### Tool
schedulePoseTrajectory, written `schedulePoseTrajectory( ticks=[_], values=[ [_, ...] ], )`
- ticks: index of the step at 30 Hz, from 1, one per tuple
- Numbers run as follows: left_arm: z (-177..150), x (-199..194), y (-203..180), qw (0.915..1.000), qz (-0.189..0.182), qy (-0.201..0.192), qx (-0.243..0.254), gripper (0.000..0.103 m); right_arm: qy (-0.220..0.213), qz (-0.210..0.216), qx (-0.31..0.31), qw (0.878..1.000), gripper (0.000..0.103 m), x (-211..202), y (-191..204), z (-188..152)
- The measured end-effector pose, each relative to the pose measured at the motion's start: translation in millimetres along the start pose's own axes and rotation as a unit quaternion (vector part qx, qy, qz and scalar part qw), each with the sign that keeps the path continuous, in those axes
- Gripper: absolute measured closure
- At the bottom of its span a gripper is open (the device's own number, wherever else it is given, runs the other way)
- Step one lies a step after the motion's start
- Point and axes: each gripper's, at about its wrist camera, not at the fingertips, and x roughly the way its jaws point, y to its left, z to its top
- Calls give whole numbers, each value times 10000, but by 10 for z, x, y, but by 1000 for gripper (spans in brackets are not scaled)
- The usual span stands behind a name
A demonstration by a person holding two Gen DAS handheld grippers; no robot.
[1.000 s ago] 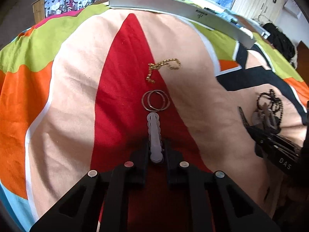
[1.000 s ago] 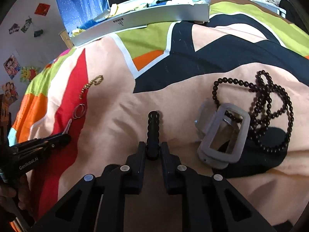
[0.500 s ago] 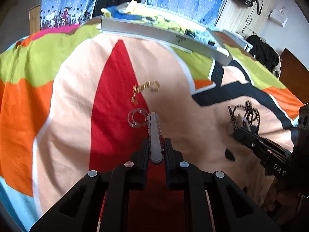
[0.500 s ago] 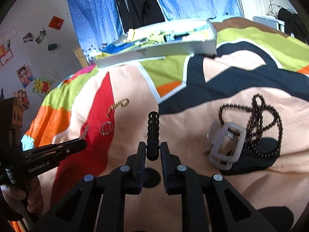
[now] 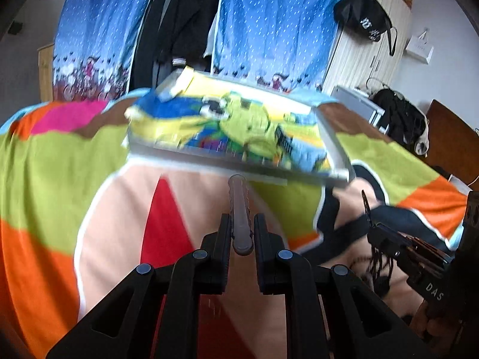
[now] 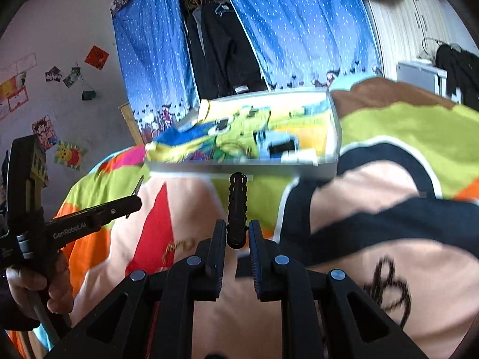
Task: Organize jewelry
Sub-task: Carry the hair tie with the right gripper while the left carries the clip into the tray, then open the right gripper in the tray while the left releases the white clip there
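Note:
My left gripper (image 5: 237, 188) is shut with nothing between its pale fingers, raised above the patchwork blanket (image 5: 119, 224) and aimed at a shallow grey box (image 5: 239, 163) with a cartoon lining. My right gripper (image 6: 237, 182) is also shut and empty, and it faces the same box (image 6: 239, 166). A gold chain (image 6: 179, 246) lies blurred on the red wedge low in the right wrist view. A black bead necklace (image 6: 389, 287) rests on the peach patch at the lower right. Each view shows the other gripper at its side, the right gripper (image 5: 365, 206) and the left gripper (image 6: 138, 186).
Behind the bed hang a blue dotted curtain (image 5: 269, 30) and dark clothes (image 6: 224, 45). A white wardrobe with a black bag (image 5: 363, 18) stands at the right. A hand (image 6: 45, 284) holds the left gripper's handle. Posters (image 6: 45, 131) cover the left wall.
Both grippers have lifted and tilted up from the jewelry toward the box at the far end. The silver rings and the grey case have dropped out of view. Both stay shut.

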Motion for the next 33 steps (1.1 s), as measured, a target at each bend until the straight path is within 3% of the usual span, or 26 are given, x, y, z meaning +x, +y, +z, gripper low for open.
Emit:
schedulePoseTrajectory(
  ticks=[7,14,23,33],
  values=[
    [465,367,99,9995,-136,-267,-31,91,-187,-58,-157,9997,88,361,1,465],
    [650,747,309,9998,-94,-169,-5,91,-133,-110,-428,9989,88,769,93,702],
    [705,966,547,9996,6,-65,-275,91,137,-210,-458,9986,88,1191,97,712],
    [690,1039,588,9988,47,118,-465,91,363,-292,-393,9981,88,1307,52,683]
  ],
)
